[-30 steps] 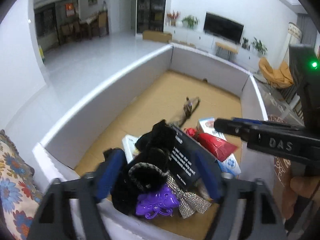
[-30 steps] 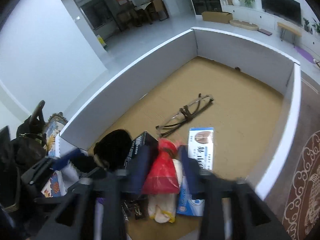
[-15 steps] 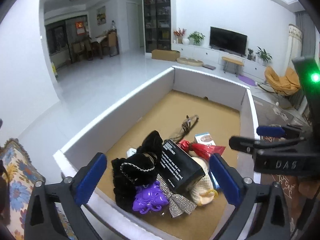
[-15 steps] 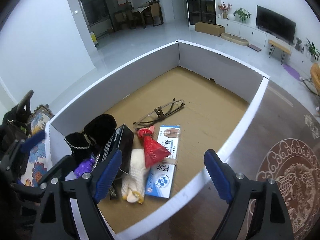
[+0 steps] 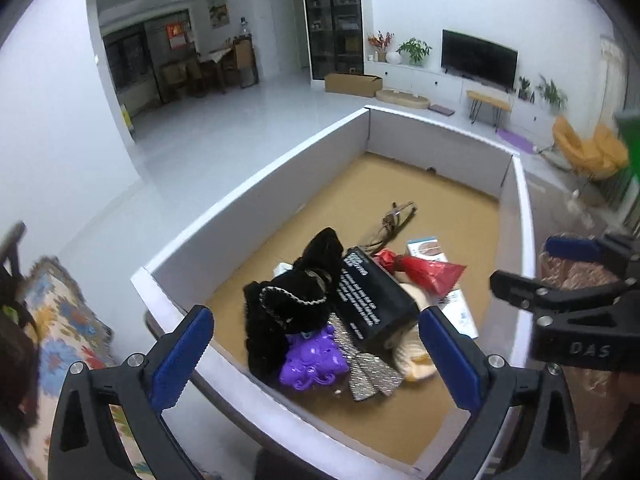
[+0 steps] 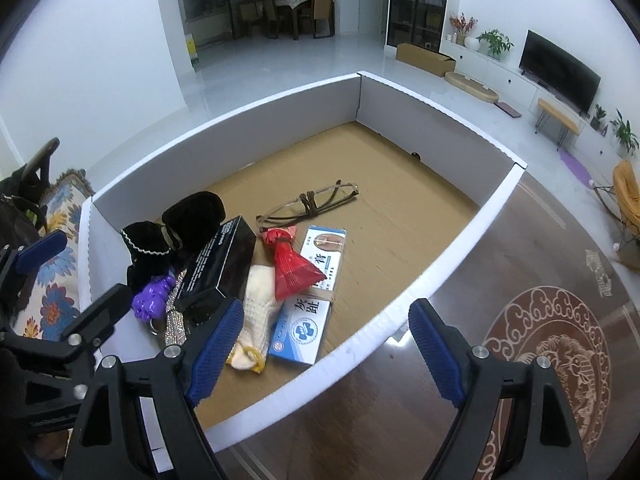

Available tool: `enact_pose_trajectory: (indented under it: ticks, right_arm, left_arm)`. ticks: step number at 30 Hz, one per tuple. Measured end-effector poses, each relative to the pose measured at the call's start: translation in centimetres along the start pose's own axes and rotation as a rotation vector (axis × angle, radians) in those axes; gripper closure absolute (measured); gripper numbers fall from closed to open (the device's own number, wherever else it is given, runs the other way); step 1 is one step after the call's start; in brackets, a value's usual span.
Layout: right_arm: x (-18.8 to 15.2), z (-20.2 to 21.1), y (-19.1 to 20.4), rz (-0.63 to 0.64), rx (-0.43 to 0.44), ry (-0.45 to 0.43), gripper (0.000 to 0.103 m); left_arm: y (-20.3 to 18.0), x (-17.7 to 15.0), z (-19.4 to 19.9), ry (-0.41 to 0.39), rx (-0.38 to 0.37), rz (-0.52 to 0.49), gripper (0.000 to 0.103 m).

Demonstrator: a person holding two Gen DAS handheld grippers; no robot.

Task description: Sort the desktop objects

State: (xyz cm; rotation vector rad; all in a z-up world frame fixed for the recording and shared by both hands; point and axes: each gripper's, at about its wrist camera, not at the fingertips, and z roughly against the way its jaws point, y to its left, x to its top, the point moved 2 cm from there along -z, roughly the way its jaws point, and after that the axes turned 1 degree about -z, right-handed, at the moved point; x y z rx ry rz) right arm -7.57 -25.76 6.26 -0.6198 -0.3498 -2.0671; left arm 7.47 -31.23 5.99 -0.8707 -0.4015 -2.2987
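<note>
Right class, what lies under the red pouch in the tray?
The red pouch overlaps a cream knitted item and a blue-and-white box. What lies beneath those is covered.

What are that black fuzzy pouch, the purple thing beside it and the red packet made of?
The black pouch looks like velvet: matte, light-swallowing pile, with a pale stitched trim. The purple thing seems to be moulded plastic, glossy with rounded bumps. The red packet looks like thin crinkly film or foil, pleated and gathered at the neck; which of those is unclear.
</note>
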Motion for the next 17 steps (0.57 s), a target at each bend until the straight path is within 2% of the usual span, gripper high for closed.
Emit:
enact_pose_trajectory:
  ticks: [3,7,13,17]
  right_arm:
    - [0.2,0.0,0.4,0.009,-0.002,0.004,0.018]
    - [0.2,-0.5,0.9,0.027,-0.011,0.009,0.018]
    - [0.0,-1.1,1.2,0.017,-0.007,0.010,0.018]
    - [0.1,-1.0,1.4,0.020,-0.005,0.003,0.018]
  left_arm:
    - [0.9,0.2,0.3,-0.018,0.016,0.042,0.000]
    - [1.4,0.3,0.6,-0.045,0.058,0.043,0.000]
    - [1.6,0.3,0.6,-0.042,0.015,0.056,0.000]
    - [1.5,0.3,0.8,-0.072,0.043,0.068,0.000]
